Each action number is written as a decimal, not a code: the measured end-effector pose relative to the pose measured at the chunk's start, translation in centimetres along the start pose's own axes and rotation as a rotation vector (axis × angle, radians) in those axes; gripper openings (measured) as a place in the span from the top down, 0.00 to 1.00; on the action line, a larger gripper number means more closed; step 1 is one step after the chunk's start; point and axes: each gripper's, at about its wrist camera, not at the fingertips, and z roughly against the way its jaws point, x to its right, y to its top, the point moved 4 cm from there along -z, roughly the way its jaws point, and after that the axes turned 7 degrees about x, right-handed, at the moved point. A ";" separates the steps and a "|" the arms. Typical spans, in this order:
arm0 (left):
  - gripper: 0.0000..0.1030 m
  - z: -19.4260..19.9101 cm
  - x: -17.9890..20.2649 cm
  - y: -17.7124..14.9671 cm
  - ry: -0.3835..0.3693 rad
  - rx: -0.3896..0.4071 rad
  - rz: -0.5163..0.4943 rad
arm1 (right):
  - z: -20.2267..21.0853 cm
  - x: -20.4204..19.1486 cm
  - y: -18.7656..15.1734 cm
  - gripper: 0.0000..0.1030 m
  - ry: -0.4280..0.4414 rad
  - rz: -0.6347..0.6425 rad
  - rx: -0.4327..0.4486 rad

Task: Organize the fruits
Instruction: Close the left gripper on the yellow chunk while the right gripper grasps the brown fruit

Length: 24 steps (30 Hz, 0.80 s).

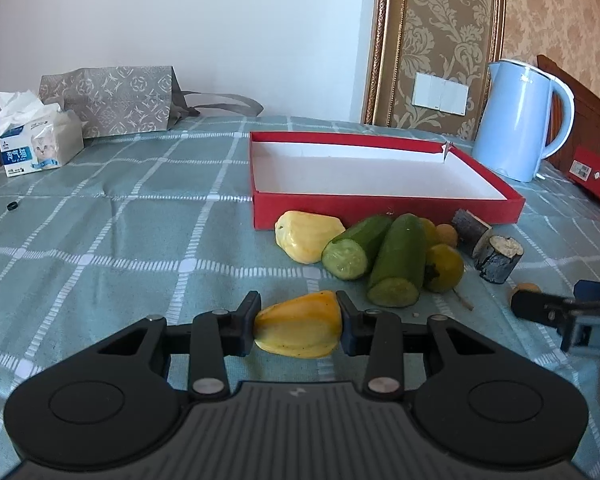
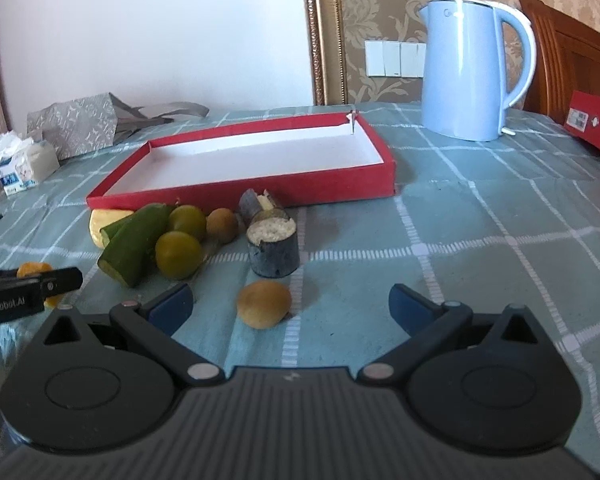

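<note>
My left gripper [image 1: 298, 305] is shut on a yellow-orange fruit piece [image 1: 300, 328], with a pad pressed against each side, low over the tablecloth. Beyond it lie a pale yellow fruit [image 1: 306, 236], two cucumber pieces [image 1: 400, 264], green-yellow round fruits [image 2: 179, 255] and two dark sugarcane stubs [image 2: 274, 248]. All of them rest in front of the red shallow box [image 1: 380, 204], whose white inside holds nothing. My right gripper [image 2: 290, 294] stands open, and a small tan round fruit [image 2: 264, 304] sits on the cloth just ahead, between its fingers but untouched.
A light blue kettle [image 2: 472, 68] stands at the back right beside another red box [image 2: 596, 128]. A tissue pack [image 1: 36, 144] and a grey gift bag [image 1: 112, 100] are at the back left. A small black bit [image 1: 14, 205] lies on the checked cloth.
</note>
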 end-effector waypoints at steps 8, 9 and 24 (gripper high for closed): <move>0.63 0.0 -0.2 0.1 -0.009 0.001 0.017 | -0.5 -0.2 -0.3 0.10 0.009 0.023 -0.033; 0.63 0.1 -0.2 0.1 -0.012 0.004 0.018 | -0.8 -0.2 -0.4 0.11 0.012 0.016 -0.047; 0.63 0.2 -0.3 0.2 -0.045 -0.004 0.046 | -1.3 -1.0 -0.2 0.63 0.011 0.062 -0.036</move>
